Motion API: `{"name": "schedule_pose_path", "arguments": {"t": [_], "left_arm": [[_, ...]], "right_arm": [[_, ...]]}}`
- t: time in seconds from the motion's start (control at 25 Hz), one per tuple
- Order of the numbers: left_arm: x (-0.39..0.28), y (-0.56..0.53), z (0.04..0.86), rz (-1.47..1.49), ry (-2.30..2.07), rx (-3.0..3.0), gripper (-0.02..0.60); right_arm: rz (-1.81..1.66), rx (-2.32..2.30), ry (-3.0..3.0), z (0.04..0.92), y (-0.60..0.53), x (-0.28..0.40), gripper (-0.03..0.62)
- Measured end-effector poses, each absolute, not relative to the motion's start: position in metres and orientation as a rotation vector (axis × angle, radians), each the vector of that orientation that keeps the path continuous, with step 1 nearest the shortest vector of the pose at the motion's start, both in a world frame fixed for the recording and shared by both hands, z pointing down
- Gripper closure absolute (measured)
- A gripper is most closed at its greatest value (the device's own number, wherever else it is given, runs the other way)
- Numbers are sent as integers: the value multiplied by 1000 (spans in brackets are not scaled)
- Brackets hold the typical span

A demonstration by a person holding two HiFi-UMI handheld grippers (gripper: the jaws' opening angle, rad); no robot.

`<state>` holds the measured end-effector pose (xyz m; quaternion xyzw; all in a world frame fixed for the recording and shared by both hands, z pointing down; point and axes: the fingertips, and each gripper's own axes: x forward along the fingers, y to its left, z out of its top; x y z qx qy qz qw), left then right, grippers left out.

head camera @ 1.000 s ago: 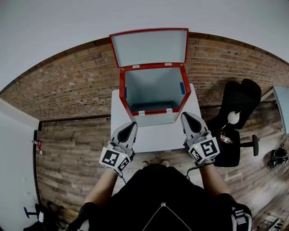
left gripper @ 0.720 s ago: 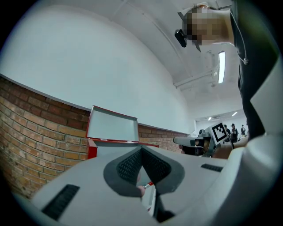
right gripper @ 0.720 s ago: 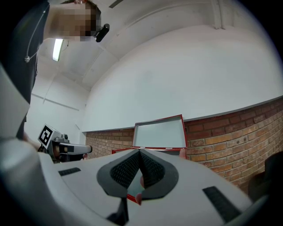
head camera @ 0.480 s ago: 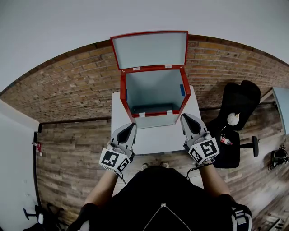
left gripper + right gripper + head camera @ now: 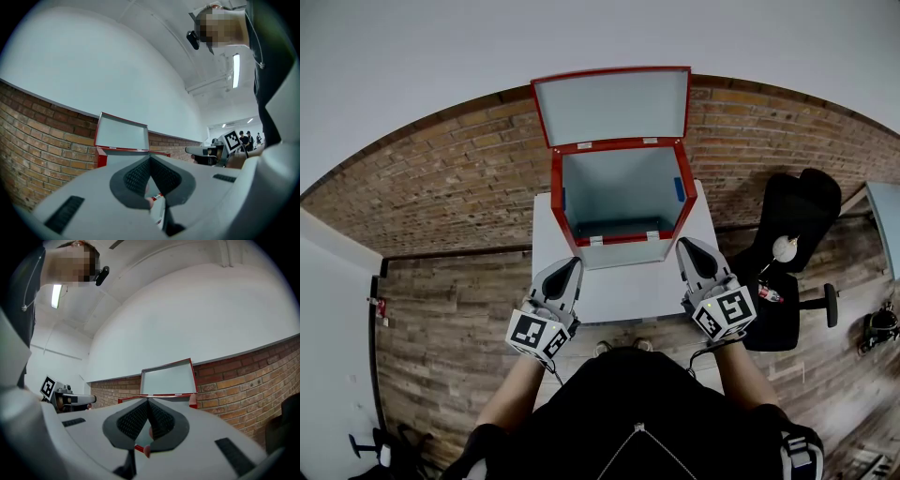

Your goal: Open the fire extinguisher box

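Grey grippers (image 5: pixel 575 262) (image 5: pixel 686 244) level, closed, facing box (image 5: pixel 619 192)

Nothing readable in this one, folks

The only printed stuff I can spot is the black-and-white square markers (image 5: pixel 532 330) on my left gripper (image 5: pixel 574 262) and right gripper (image 5: pixel 685 244), and those are just block patterns, no letters or numbers. There's also a small red tag (image 5: pixel 377 300) by the pale panel (image 5: pixel 333 309) at the far left of the head view. It might be a sign, but it's way too tiny to make out.
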<state>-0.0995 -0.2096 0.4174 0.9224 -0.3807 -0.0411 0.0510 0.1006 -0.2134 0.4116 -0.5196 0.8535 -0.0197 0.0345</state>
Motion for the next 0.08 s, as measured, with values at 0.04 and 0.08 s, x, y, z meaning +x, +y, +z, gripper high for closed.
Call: {"name": "schedule_pose_path", "arguments": {"t": [0.04,0.08], "left_arm": [[-100,-210,418,-126,-1159,2806,532],[-100,-210,418,-127,-1160,2805,532]], "right_arm": [[-66,-1603,2621,412,-214,101,576],[-71,-1608,2618,413,-214,102,576]]}}
